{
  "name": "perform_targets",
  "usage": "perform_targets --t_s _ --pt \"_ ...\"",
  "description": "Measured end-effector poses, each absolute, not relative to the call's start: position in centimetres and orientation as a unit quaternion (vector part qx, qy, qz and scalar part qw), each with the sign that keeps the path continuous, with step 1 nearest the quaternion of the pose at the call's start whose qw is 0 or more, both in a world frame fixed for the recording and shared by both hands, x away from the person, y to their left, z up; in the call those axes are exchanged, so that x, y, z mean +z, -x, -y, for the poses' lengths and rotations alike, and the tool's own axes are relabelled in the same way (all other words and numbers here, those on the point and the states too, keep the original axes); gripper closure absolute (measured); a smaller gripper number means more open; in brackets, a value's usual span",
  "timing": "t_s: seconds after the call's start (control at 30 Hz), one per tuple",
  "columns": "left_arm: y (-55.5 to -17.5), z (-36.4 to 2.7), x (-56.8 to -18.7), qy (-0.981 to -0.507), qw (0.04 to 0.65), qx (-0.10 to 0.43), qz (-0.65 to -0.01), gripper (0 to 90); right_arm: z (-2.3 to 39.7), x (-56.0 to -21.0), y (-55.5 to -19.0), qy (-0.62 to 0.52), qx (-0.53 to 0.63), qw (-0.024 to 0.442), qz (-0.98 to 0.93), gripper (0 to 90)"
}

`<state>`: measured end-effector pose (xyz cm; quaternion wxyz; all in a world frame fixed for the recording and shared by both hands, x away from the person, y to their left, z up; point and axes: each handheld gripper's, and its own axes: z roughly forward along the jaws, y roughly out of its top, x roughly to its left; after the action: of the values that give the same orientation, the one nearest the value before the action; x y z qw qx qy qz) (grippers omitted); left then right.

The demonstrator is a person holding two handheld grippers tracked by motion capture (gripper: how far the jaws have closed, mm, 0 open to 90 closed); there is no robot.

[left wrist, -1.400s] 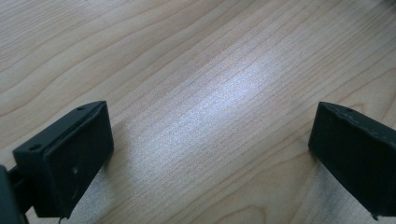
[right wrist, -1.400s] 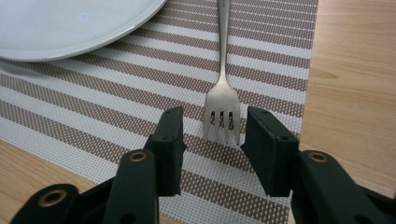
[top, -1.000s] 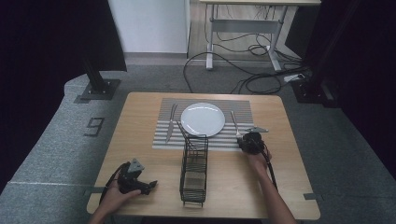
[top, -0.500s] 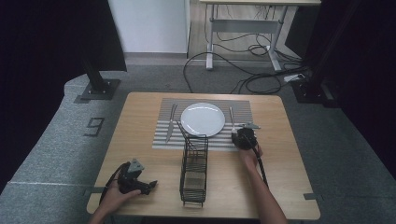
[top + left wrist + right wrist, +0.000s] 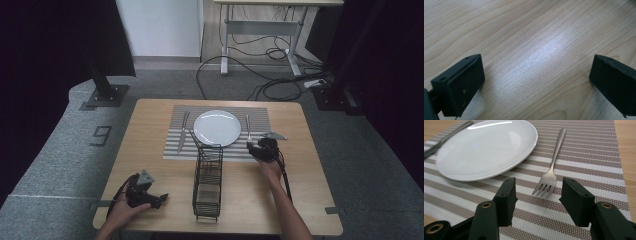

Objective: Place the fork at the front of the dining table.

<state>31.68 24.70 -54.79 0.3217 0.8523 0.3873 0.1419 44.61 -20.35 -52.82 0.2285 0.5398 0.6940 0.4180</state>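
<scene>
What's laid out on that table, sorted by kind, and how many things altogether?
Plate: 1
Fork: 1
Knife: 1
Striped placemat: 1
Black wire rack: 1
Total: 5 things on the wooden table, not counting the two handheld grippers.

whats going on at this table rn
A person holds tongs in each hand at a wooden table set with a striped placemat, a white plate, a knife and a fork. The right tongs sit just short of the fork's prongs; their jaws have just been opening and stand either side of the prongs without gripping. The left tongs rest open near the table's front edge, beside a black wire rack.
</scene>
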Motion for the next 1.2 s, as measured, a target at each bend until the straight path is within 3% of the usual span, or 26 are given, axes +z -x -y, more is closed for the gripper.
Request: perform_targets --t_s 0.53,1.2 --pt "-31.7 -24.7 -54.8 -0.852 0.322 0.142 -0.387 0.0 21.8 -51.3 -41.2 -0.505 0.439 0.225 -0.708 40.5" --pt "-31.7 -24.7 -54.8 -0.852 0.322 0.142 -0.387 0.0 25.3 -51.8 -32.7 -0.467 0.440 0.212 -0.737 39.3"
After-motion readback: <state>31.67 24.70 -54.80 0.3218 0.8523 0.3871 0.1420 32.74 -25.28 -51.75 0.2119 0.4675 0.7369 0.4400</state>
